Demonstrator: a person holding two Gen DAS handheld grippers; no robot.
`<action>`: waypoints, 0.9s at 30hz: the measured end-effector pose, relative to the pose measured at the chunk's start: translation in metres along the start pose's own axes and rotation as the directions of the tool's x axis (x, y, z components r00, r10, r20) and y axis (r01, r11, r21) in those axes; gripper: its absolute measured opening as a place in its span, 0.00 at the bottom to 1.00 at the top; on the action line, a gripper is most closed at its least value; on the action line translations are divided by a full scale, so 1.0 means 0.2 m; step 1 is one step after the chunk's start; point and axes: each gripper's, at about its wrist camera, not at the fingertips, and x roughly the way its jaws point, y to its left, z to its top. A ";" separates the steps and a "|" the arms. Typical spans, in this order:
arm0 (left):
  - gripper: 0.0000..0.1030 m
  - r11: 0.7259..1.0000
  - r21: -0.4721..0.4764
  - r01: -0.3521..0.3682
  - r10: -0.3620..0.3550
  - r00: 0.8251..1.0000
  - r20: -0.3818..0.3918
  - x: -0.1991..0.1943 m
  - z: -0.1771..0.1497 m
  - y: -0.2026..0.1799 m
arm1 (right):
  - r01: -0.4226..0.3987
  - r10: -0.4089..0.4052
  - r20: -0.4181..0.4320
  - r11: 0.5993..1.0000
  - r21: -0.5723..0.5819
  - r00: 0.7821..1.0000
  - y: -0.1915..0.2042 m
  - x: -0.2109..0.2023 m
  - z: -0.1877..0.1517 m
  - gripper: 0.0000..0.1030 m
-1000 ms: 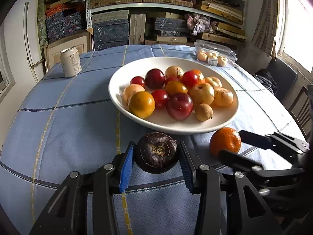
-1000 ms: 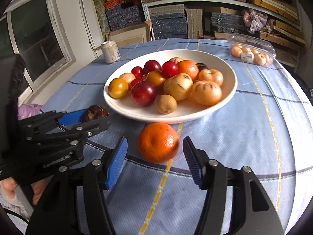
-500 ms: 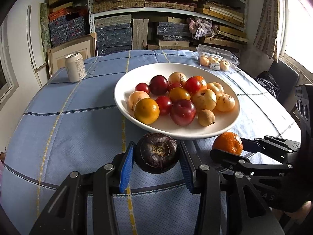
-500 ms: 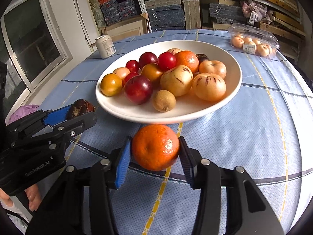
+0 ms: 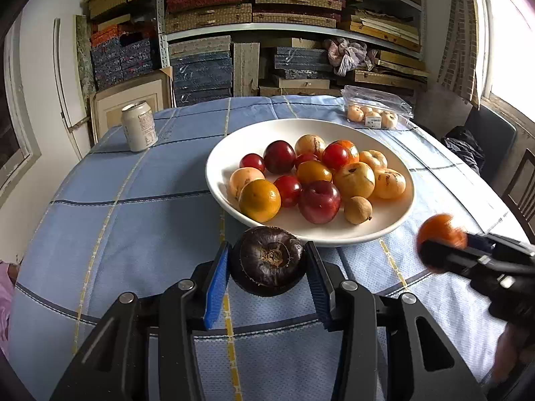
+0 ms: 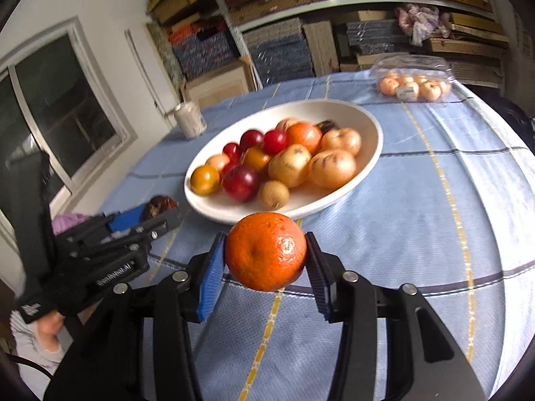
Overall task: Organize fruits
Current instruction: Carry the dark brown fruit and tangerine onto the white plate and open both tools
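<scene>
A white bowl (image 5: 398, 220) of several red, orange and yellow fruits stands mid-table; it also shows in the right wrist view (image 6: 371, 153). My left gripper (image 5: 269, 269) is shut on a dark purple fruit (image 5: 271, 260), held just before the bowl's near rim; the fruit also shows in the right wrist view (image 6: 158, 205). My right gripper (image 6: 265, 255) is shut on an orange (image 6: 265, 250) and holds it above the cloth in front of the bowl; the orange also shows at the right of the left wrist view (image 5: 439, 229).
A drink can (image 5: 138, 130) stands at the far left of the blue checked tablecloth (image 5: 117, 217). A clear plastic box of small fruits (image 5: 376, 110) lies at the far right. Shelves of stacked boxes stand behind the table. A chair (image 5: 521, 187) is at the right.
My right gripper closed on the orange and lifted it off the cloth. My left gripper kept the dark fruit and rose slightly, tilting toward the bowl.
</scene>
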 end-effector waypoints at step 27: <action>0.43 1.000 -0.017 0.008 -0.009 0.999 -0.040 0.26 0.34 -0.06 | 0.115 -0.114 0.050 0.993 -0.023 0.992 -0.05 0.20 0.48 0.44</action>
